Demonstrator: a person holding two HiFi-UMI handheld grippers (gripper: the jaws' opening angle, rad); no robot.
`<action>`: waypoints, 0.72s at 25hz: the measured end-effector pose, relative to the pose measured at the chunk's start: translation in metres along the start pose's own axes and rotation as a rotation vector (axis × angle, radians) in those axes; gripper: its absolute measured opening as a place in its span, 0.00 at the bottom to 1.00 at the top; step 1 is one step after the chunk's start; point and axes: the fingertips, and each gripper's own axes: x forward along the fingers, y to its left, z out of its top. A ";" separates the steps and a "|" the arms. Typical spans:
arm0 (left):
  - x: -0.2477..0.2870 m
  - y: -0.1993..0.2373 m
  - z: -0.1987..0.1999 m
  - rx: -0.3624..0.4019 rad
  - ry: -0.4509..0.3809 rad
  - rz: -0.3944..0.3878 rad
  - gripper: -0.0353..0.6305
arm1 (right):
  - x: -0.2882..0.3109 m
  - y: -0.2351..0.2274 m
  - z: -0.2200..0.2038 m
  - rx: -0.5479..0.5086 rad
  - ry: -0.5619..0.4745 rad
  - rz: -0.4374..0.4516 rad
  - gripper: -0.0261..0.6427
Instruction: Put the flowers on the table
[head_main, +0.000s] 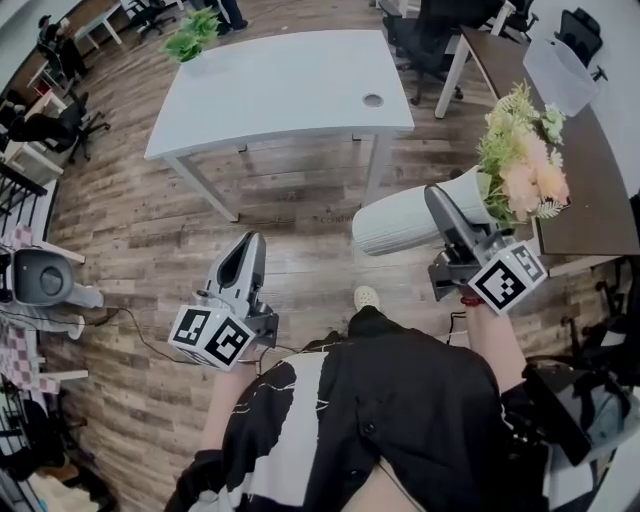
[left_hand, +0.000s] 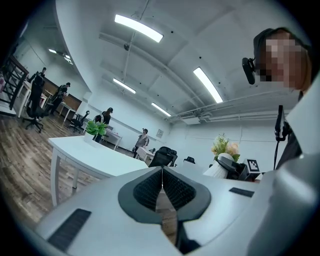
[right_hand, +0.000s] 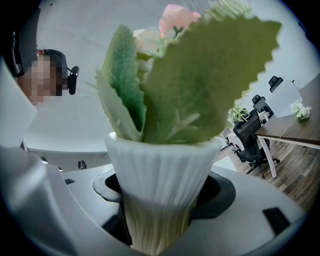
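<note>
My right gripper (head_main: 447, 222) is shut on a white ribbed vase (head_main: 400, 222) that lies nearly level in the head view, its pink and cream flowers (head_main: 525, 165) pointing right. In the right gripper view the vase (right_hand: 160, 180) fills the gap between the jaws of the right gripper (right_hand: 160, 210), and big green leaves (right_hand: 200, 85) block most of the view. The white table (head_main: 290, 85) stands ahead, across a stretch of wooden floor. My left gripper (head_main: 247, 255) hangs low at the left, shut and empty; in its own view the left gripper (left_hand: 162, 182) has its pads meeting.
A small green plant (head_main: 192, 38) stands on the white table's far left corner. A brown desk (head_main: 590, 190) runs along the right, with office chairs (head_main: 425, 40) behind the table. Shelving and a grey device (head_main: 40, 280) line the left. People stand far off.
</note>
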 end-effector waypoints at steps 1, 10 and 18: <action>0.007 0.003 0.000 -0.005 0.003 0.002 0.08 | 0.006 -0.006 0.000 0.015 0.001 0.003 0.56; 0.083 0.017 0.015 -0.028 -0.003 -0.022 0.08 | 0.067 -0.052 0.031 -0.018 -0.006 0.005 0.56; 0.172 0.018 0.017 -0.005 0.006 -0.038 0.08 | 0.115 -0.118 0.062 0.020 -0.030 0.050 0.56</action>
